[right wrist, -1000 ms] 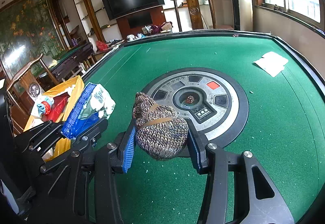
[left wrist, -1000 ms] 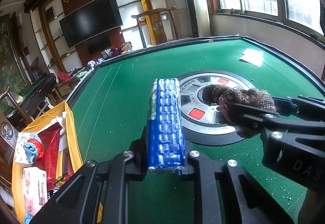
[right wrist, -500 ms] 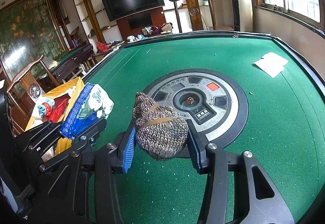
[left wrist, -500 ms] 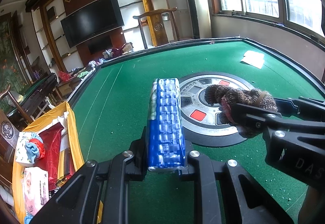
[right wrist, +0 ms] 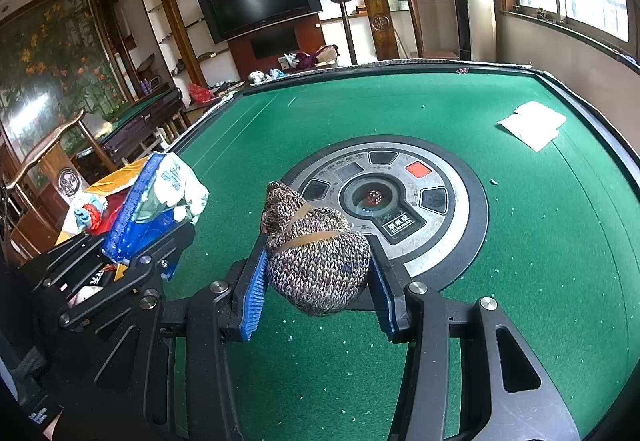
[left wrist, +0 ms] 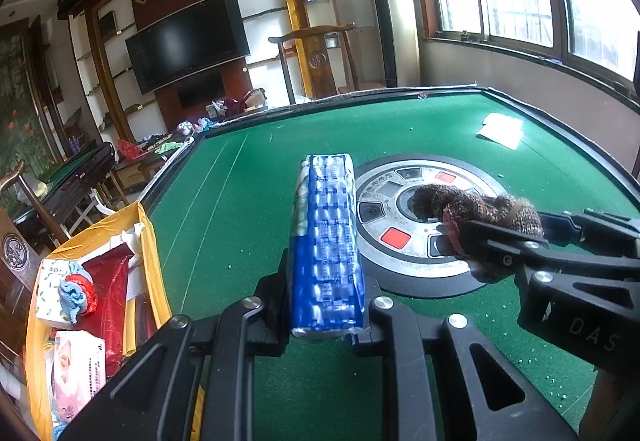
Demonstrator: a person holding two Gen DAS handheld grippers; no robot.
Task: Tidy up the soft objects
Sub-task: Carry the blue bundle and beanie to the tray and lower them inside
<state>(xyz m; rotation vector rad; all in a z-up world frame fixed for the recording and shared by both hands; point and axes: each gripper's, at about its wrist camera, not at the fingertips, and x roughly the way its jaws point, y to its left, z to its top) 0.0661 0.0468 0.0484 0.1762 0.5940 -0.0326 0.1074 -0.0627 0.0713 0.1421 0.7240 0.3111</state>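
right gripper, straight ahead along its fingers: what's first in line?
Likely the round center console of the green table; depth is unclear. The right gripper holds a knit hat above the felt.

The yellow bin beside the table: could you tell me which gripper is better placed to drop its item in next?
Left, probably. The left gripper, shut on the blue tissue pack, is nearer the yellow bin; the right gripper holds the knitted hat farther away.

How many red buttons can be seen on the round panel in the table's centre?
1. The single red button sits on the round panel at its far right in the right wrist view; the other buttons are dark. The knitted bundle may hide more.
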